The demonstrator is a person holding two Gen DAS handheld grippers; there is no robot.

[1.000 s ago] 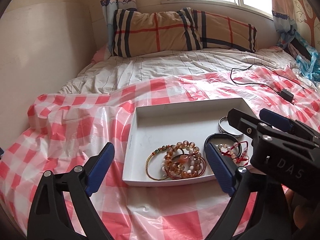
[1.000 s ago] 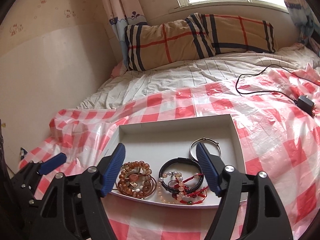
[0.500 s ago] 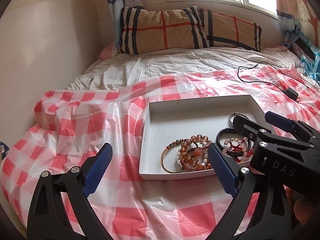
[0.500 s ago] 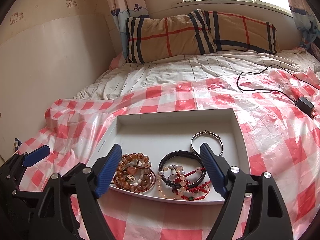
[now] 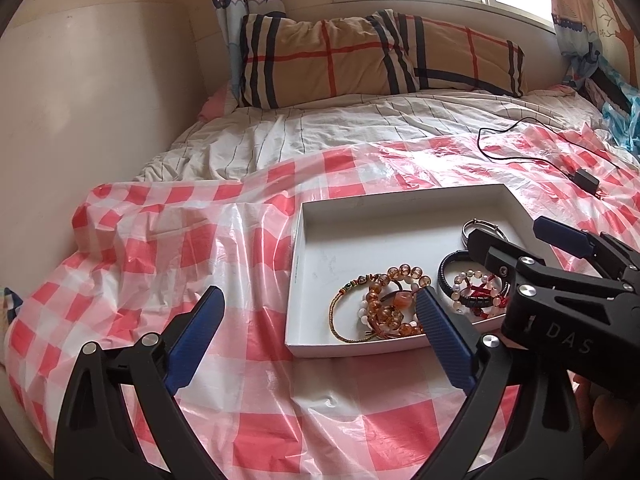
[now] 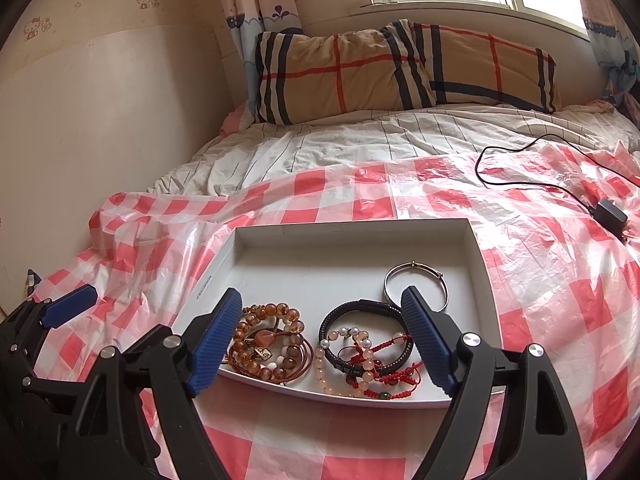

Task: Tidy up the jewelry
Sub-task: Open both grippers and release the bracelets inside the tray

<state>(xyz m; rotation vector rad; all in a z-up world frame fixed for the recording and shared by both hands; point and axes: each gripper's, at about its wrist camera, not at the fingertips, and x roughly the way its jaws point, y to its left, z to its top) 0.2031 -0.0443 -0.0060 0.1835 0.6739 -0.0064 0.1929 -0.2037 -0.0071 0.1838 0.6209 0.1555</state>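
Observation:
A white shallow box (image 6: pixel 340 256) lies on the red-checked sheet and also shows in the left wrist view (image 5: pixel 360 232). In its near half lie amber bead bracelets (image 6: pixel 268 338), a black braided bracelet (image 6: pixel 362 308), red cord and pale bead strands (image 6: pixel 372 376) and a silver bangle (image 6: pixel 416 278). My right gripper (image 6: pixel 322 338) is open and empty, held above the box's near edge over the jewelry. My left gripper (image 5: pixel 318 334) is open and empty, to the left of the box. The right gripper (image 5: pixel 552 248) also shows in the left wrist view, covering part of the bangle (image 5: pixel 478 226).
A black charger with its cable (image 6: pixel 608 212) lies on the sheet at the right. A plaid pillow (image 6: pixel 400 72) leans at the head of the bed. A wall (image 6: pixel 100 128) runs along the left side.
Both grippers have drawn back and up from the box, so it looks smaller and farther. Both stay open. The jewelry has not moved.

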